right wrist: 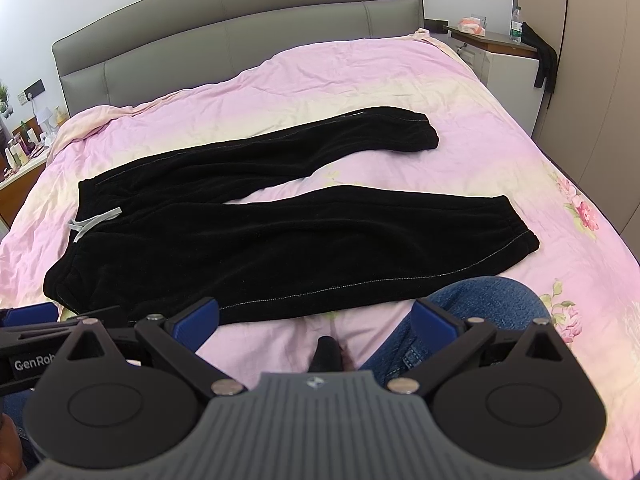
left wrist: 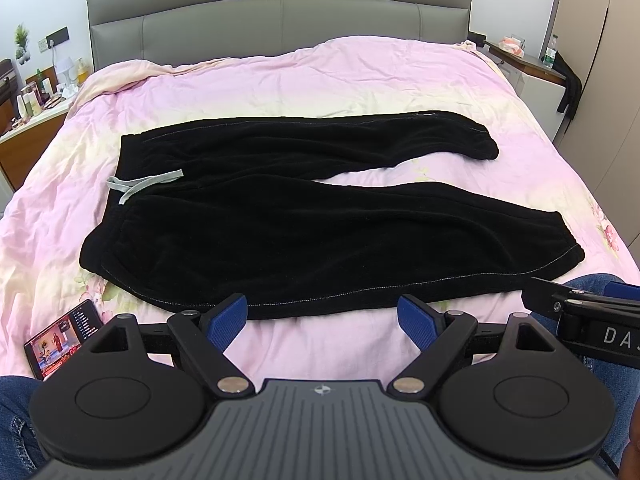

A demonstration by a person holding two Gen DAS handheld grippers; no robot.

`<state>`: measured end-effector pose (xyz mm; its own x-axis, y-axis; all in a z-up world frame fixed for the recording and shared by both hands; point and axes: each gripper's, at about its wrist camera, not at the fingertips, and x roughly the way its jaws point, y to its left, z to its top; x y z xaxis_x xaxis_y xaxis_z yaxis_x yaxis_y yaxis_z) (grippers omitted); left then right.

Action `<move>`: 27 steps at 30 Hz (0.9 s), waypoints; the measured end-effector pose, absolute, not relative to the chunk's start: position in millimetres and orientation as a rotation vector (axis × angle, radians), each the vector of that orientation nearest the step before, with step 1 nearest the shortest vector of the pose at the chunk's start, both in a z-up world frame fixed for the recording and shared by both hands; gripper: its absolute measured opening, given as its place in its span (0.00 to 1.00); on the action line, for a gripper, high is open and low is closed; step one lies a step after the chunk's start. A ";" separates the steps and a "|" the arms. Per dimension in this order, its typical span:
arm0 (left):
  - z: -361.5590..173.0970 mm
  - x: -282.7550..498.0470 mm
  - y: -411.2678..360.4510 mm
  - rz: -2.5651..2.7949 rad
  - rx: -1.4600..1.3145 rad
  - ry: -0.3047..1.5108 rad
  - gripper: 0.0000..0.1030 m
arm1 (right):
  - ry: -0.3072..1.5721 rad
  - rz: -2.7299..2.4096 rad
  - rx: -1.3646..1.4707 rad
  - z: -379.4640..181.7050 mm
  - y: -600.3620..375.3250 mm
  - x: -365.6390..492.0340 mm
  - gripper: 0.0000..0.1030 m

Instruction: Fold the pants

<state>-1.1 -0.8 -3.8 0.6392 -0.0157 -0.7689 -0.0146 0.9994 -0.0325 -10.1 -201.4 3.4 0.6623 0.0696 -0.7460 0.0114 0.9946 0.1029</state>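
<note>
Bed (left wrist: 320, 80) with pink floral quilt, grey padded headboard (left wrist: 280, 20) against white wall. Black pants (left wrist: 280, 208) lie flat mid-quilt, waistband left, legs right. Nightstands either side. Phone (left wrist: 60, 338) lit at near-left edge. Left gripper (left wrist: 322, 320) and right gripper (right wrist: 316, 320): jaws spread, empty.

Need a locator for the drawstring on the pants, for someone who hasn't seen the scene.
Start at the pink bedspread and find the black pants spread flat across it. Go to their waistband end, at the left. The drawstring is the pale grey-green tie there, the only light thing on the black fabric.
</note>
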 end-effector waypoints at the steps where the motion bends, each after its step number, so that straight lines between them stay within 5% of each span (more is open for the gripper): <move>1: -4.2 -1.2 -1.0 -0.001 -0.037 0.877 0.96 | 0.846 0.032 0.102 3.3 -201.5 -10.2 0.95; 27: -13.1 22.7 3.4 -0.009 0.038 0.876 0.96 | 0.778 0.052 0.073 3.5 -199.7 12.1 0.95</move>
<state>22.7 3.4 -13.1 0.6402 0.0074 -0.7681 0.0240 0.9993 0.0297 12.1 -199.7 3.5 0.7114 0.0740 -0.6989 -0.0201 0.9962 0.0851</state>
